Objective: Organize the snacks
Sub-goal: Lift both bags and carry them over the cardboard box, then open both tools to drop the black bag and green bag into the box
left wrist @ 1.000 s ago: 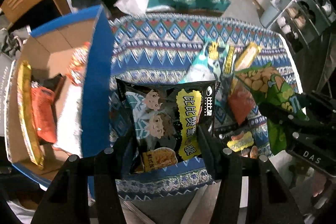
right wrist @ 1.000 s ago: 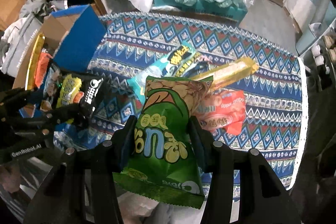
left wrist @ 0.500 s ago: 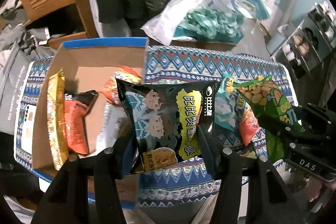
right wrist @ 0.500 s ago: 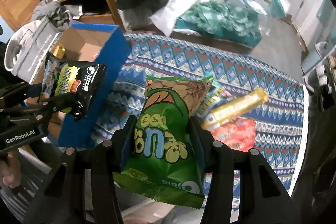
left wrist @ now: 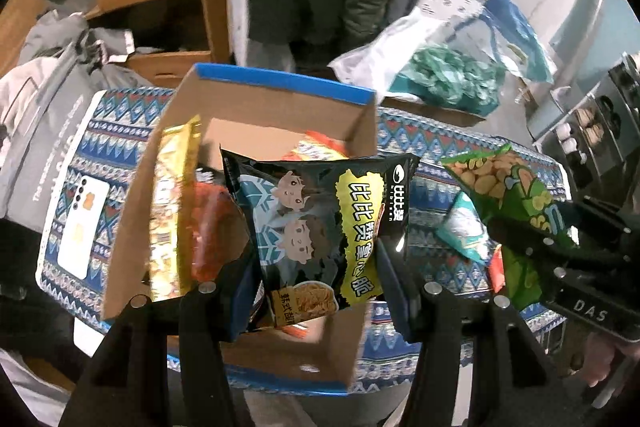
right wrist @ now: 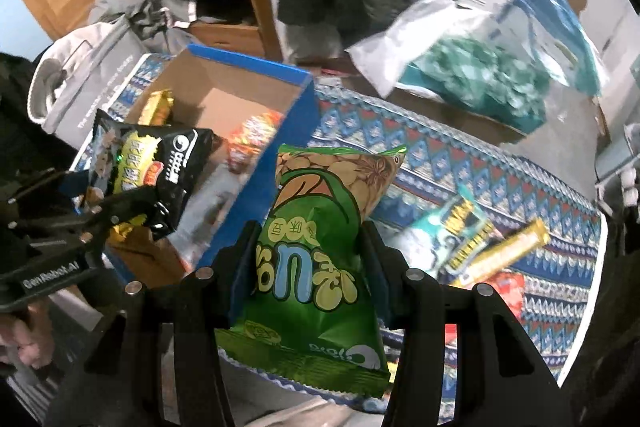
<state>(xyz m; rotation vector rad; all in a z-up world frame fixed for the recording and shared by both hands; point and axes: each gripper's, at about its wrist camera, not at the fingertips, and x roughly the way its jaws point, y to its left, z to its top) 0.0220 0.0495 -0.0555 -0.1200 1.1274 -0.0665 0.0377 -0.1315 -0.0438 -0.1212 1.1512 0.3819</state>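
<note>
I'm holding the left tongs (left wrist: 316, 267) clamped on the black snack bag (left wrist: 320, 223) over the box (left wrist: 280, 83), right tongs (right wrist: 308, 259) clamped on the green bag (right wrist: 320, 255); I'm lowering before releasing.

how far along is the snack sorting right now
Partly done: the blue-edged cardboard box already holds a gold packet and an orange one. In hand: the left gripper grips a black noodle-snack bag, the right gripper a green peanut bag. Left: a yellow bar and teal packet on the patterned cloth.
</note>
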